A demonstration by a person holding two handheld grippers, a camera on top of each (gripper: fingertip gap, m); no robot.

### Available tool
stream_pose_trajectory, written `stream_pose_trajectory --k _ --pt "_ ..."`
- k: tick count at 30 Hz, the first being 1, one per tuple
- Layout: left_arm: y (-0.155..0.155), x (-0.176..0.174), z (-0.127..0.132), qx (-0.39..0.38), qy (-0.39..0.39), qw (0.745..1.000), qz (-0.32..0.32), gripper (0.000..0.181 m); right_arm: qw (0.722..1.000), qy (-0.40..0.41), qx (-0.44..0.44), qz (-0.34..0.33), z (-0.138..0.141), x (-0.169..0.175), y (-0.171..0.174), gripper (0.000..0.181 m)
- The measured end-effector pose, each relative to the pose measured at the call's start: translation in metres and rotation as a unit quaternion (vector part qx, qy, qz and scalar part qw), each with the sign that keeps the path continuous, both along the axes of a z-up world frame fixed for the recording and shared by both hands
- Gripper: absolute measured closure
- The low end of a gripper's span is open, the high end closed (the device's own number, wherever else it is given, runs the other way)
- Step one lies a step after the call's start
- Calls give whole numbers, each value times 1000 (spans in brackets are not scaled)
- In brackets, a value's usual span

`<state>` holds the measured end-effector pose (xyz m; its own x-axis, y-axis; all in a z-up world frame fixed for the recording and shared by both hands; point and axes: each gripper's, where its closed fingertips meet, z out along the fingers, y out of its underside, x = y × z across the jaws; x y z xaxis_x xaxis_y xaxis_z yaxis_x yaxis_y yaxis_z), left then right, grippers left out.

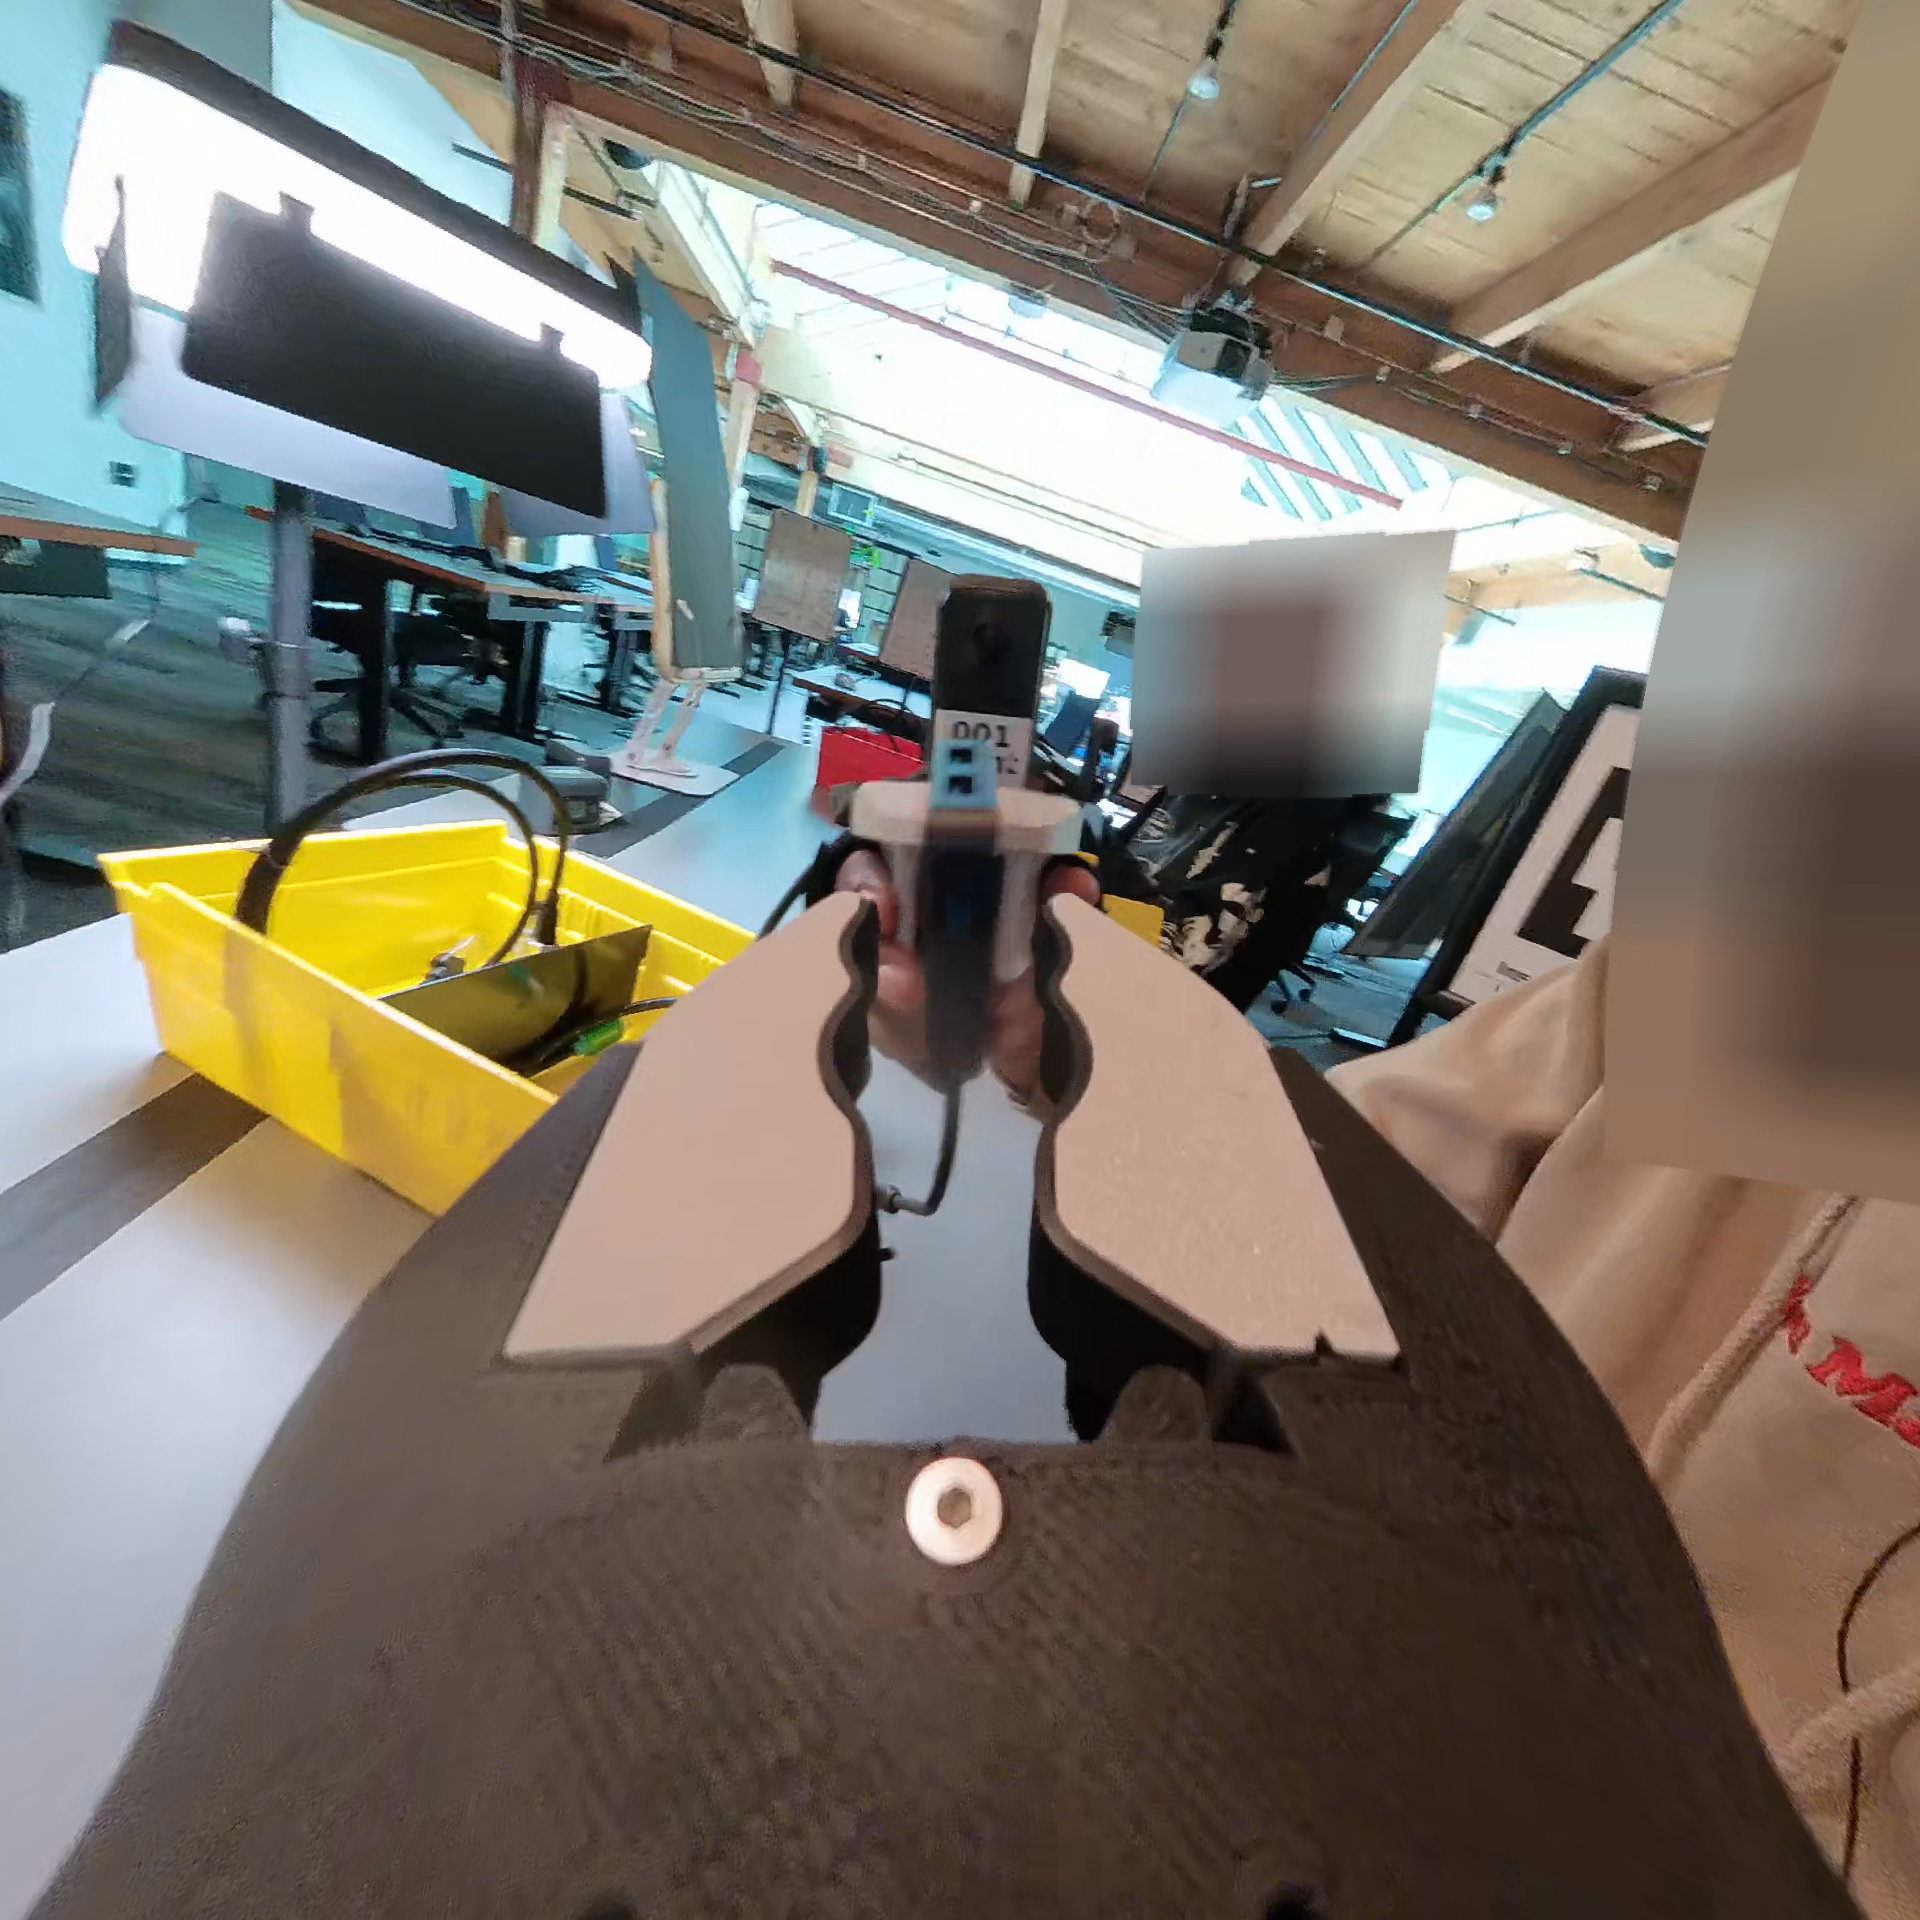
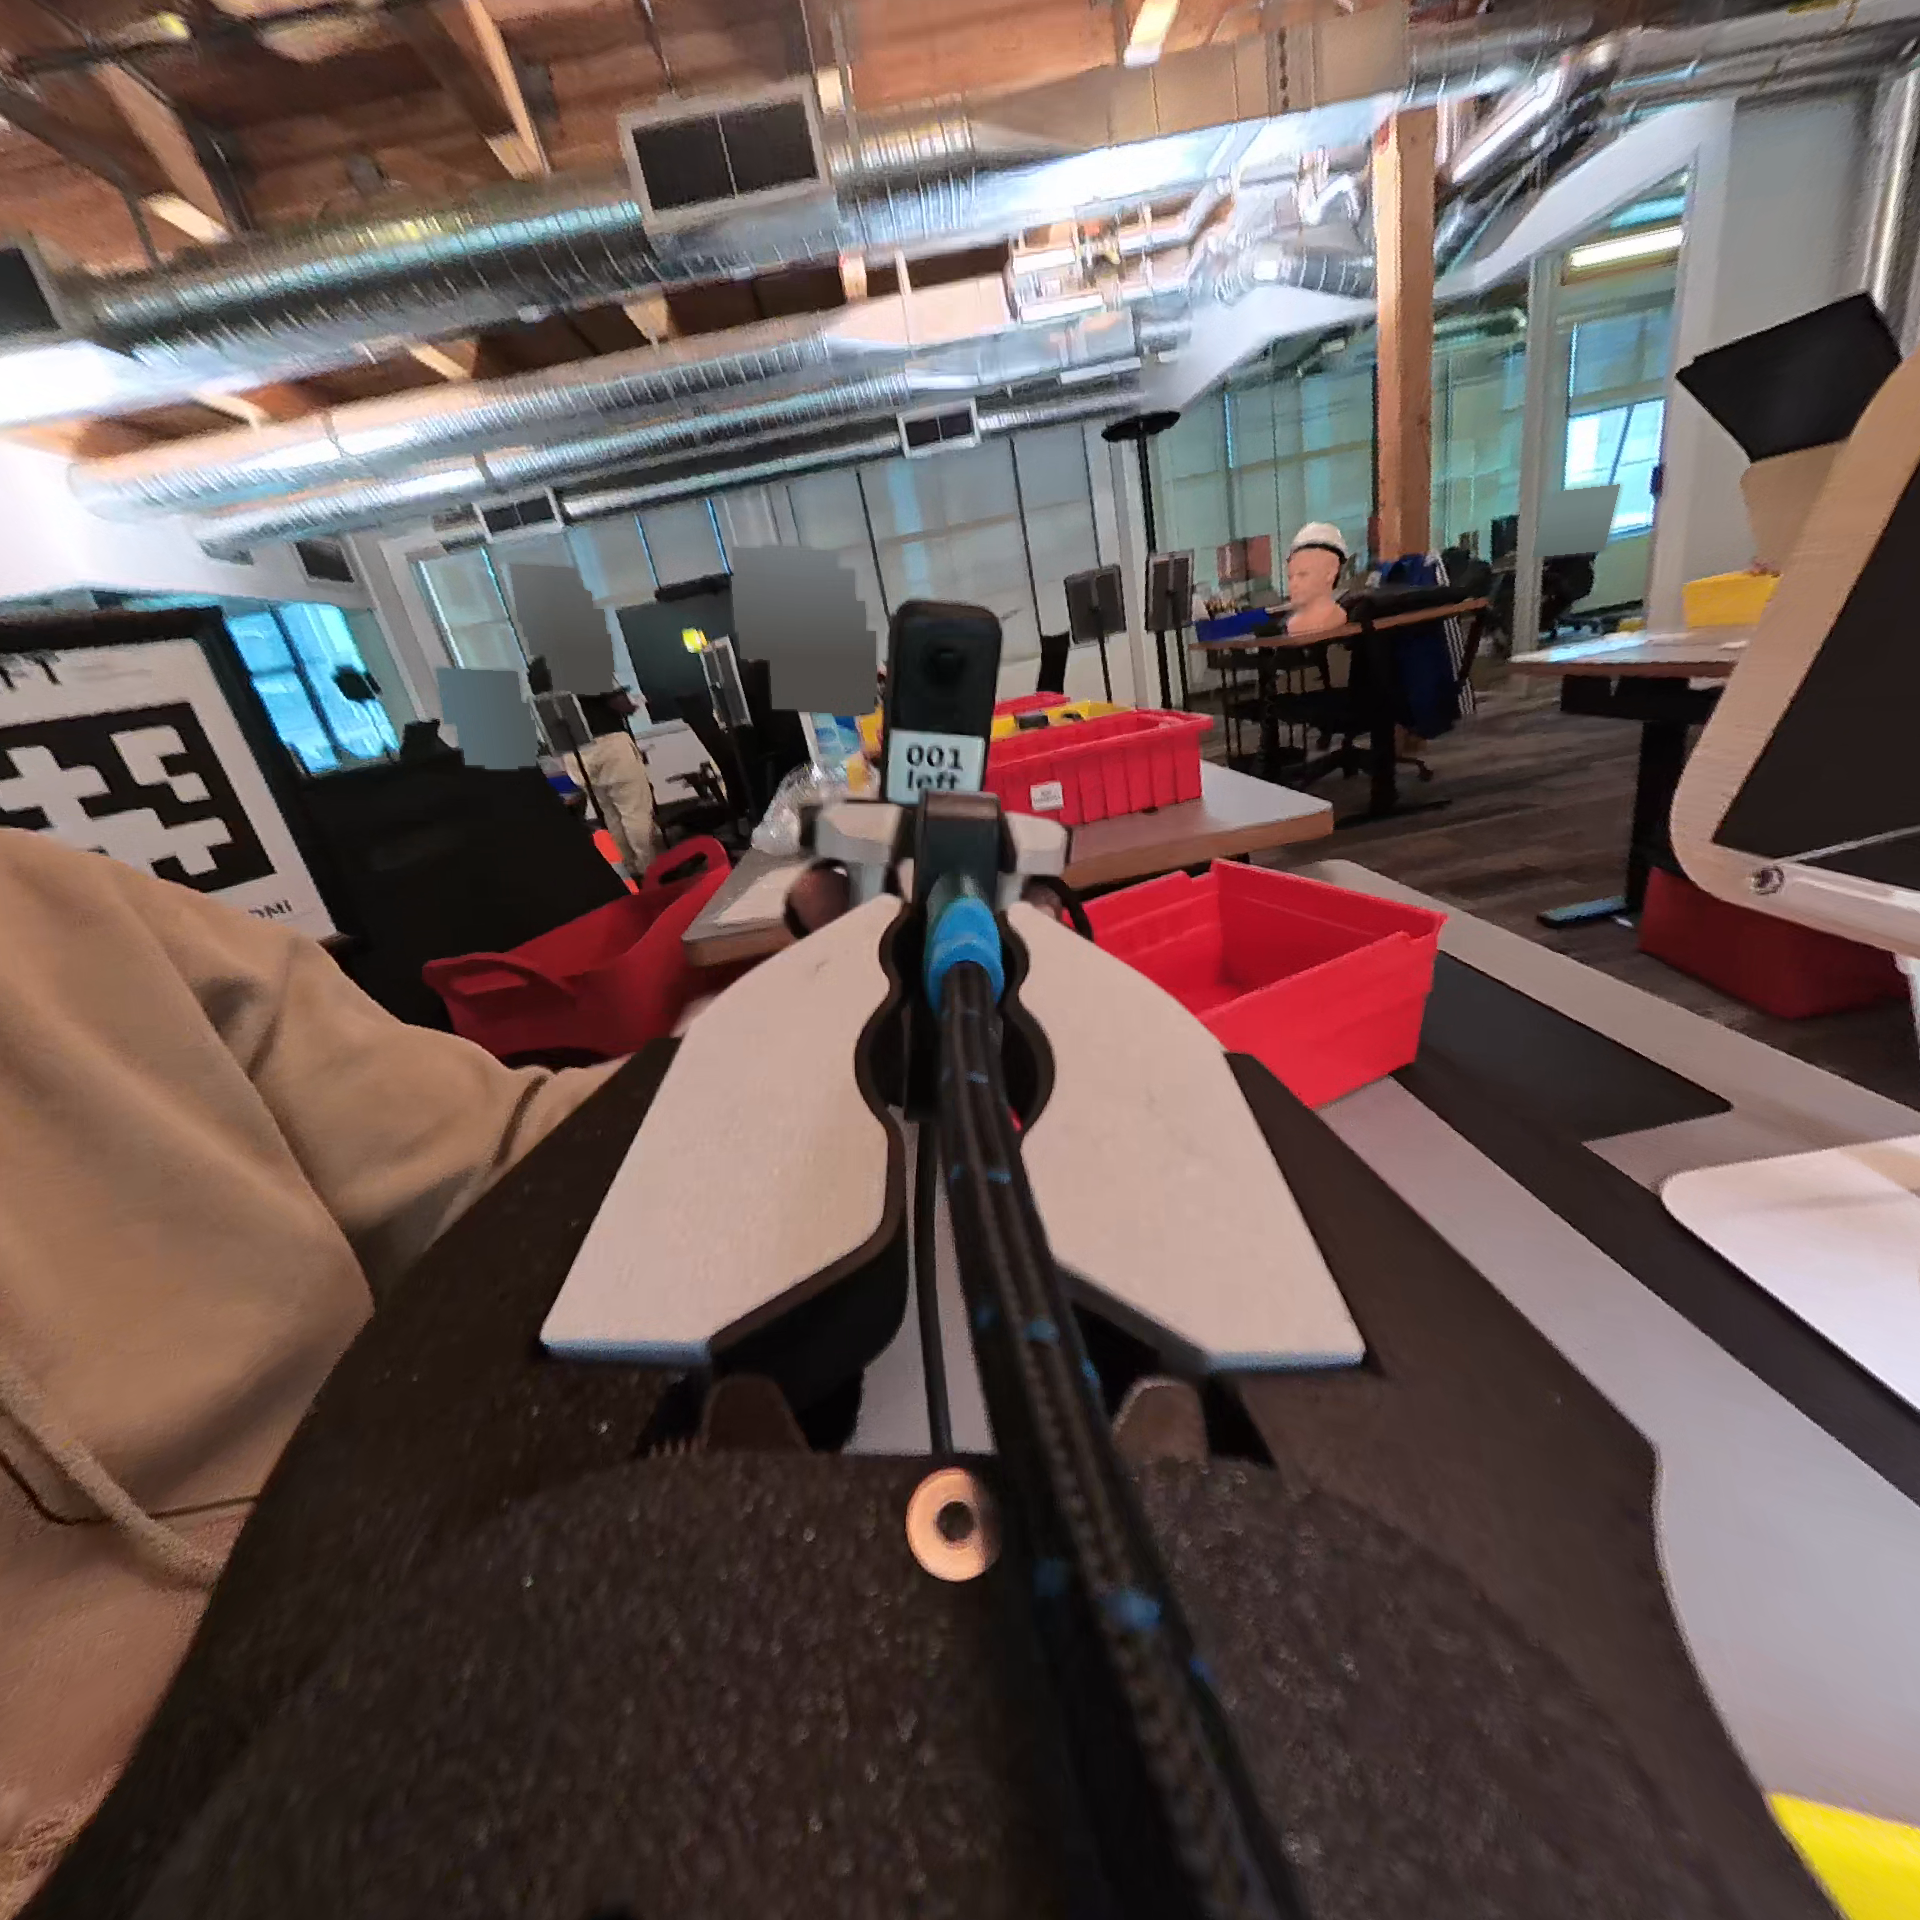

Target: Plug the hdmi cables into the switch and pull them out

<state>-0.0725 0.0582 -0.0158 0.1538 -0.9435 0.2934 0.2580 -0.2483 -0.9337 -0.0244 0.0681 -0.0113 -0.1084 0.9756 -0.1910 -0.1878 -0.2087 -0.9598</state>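
Nearest the lens in the right wrist view, the braided black HDMI cable (image 2: 1013, 1299) runs forward to its blue-collared plug (image 2: 961, 951), on which the right gripper (image 2: 954, 920) is clamped. Directly ahead of the plug sits the small dark switch (image 2: 951, 836), gripped on both sides by the left gripper (image 1: 956, 925), whose fingers are closed against the switch body. A thin pigtail lead (image 1: 940, 1143) hangs below the switch. Plug and switch meet end to end, but how deep the plug is seated cannot be told. The cable is judged light and limp, the plug shell rigid. Hold is therefore best taken on the shell just behind the switch, never on the braid, with force kept straight along the port, since the connector tongue probably tolerates little sideways load. Beyond the switch to one side stands a yellow bin (image 1: 301, 997) holding spare cables, and to the other side a red bin (image 2: 1309, 997).
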Motion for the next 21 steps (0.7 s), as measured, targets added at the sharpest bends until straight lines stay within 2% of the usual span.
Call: stream_pose_trajectory --k 4,7,15,21 --pt "-13 23 -10 -5 28 998 -47 151 999 -24 -4 21 -11 -14 -8 168" --pt "-10 27 -13 15 46 999 -14 165 999 -38 -2 38 -17 -22 -15 168" --pt "-1 21 -14 12 60 998 22 167 999 -22 -32 34 -19 -25 -8 168" --pt "1 10 -13 2 61 998 24 167 999 13 -41 19 -13 -19 -1 165"
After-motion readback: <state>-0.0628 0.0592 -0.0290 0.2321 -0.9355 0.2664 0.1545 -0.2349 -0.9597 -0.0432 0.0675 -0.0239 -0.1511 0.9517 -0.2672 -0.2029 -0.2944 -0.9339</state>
